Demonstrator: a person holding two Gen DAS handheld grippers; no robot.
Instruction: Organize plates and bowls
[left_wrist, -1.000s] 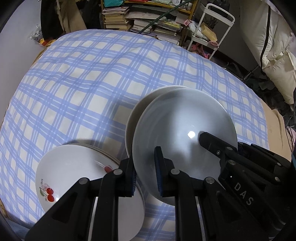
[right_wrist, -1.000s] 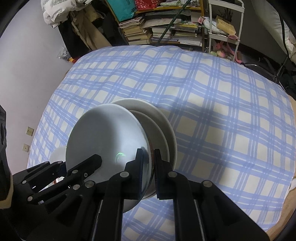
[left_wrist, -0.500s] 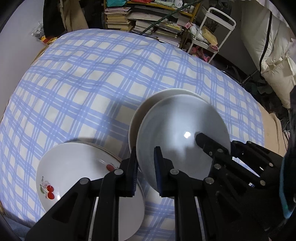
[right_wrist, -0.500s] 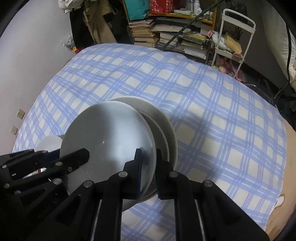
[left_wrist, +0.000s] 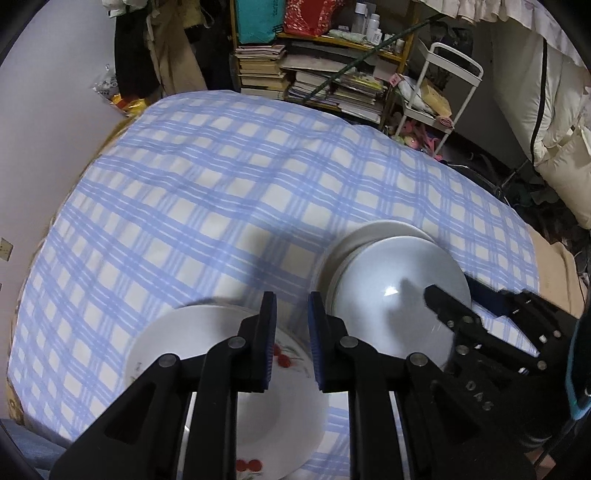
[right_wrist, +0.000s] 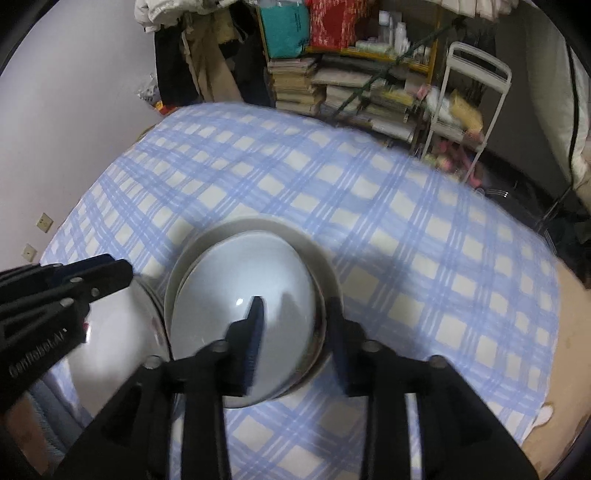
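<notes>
Left wrist view: left gripper (left_wrist: 291, 325) parted, empty, above cherry-print plates (left_wrist: 221, 369) at 6 o'clock on checked cloth (left_wrist: 221, 192). Right wrist view: right gripper (right_wrist: 295, 325) spread, straddling white bowl (right_wrist: 243, 306), nested in stacked bowls (right_wrist: 317, 254) at 5 o'clock.

Right gripper (left_wrist: 448, 310) body, seen from left wrist view: white letters "DAS". Left gripper (right_wrist: 110, 267) body, seen from right wrist view: white lettering, partly blurred, roughly "GenRobot.AI". Book spines: unreadable.
</notes>
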